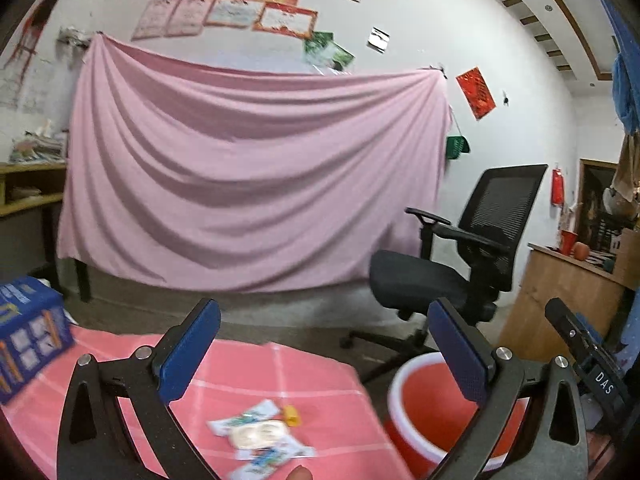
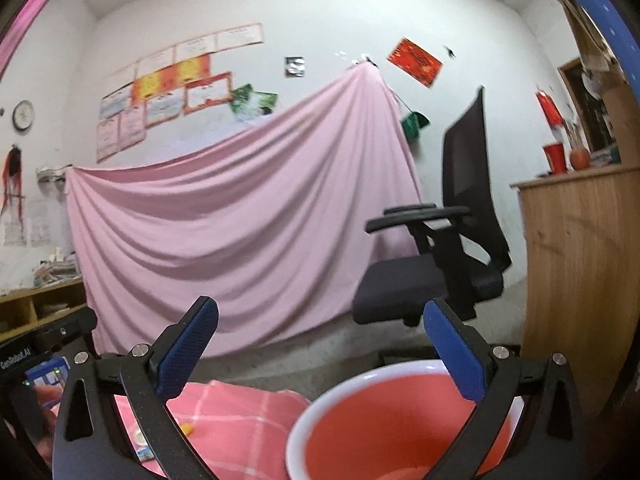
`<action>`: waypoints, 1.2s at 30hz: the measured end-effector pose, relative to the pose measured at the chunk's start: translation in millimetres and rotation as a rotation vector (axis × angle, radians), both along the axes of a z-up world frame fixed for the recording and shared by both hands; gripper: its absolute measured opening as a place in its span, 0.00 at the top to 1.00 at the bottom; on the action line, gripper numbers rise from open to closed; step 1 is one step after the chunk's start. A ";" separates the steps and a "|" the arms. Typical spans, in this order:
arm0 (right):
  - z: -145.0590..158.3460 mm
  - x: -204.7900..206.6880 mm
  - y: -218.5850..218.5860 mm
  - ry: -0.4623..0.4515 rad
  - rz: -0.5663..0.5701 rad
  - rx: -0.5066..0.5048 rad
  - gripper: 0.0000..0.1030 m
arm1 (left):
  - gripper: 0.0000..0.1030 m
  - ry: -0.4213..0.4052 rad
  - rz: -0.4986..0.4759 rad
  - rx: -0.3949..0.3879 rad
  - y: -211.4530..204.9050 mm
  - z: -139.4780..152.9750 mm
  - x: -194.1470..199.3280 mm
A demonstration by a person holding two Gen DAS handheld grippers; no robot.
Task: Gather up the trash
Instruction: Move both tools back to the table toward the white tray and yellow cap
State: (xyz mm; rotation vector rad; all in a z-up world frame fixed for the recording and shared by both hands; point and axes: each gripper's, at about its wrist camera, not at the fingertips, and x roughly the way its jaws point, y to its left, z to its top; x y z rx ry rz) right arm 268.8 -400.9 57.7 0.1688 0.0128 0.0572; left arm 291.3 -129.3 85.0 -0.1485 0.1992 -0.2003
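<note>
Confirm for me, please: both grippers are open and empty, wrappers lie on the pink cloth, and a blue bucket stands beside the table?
Not quite: the bucket is red with a white rim, as both wrist views show. The rest holds: the left gripper and right gripper are open and empty, and wrappers lie on the pink cloth.

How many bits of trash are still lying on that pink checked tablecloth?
About 4, clustered near the cloth's front edge by the red bucket: a clear blister pack, a small yellow scrap, and two white printed wrappers. Blur and the gripper frame may hide more.
</note>
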 end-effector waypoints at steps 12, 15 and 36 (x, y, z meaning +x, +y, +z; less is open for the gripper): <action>2.4 -3.0 60.3 -0.082 0.124 -0.071 0.00 | 0.01 -0.066 0.137 0.072 46.1 -16.9 -32.0; -0.2 -1.4 74.2 -0.080 0.159 -0.106 0.00 | 0.01 -0.068 0.153 0.078 55.6 -23.4 -36.0; -42.5 63.2 113.1 0.293 0.222 -0.184 0.00 | 0.02 0.314 0.057 0.064 79.7 -75.4 27.1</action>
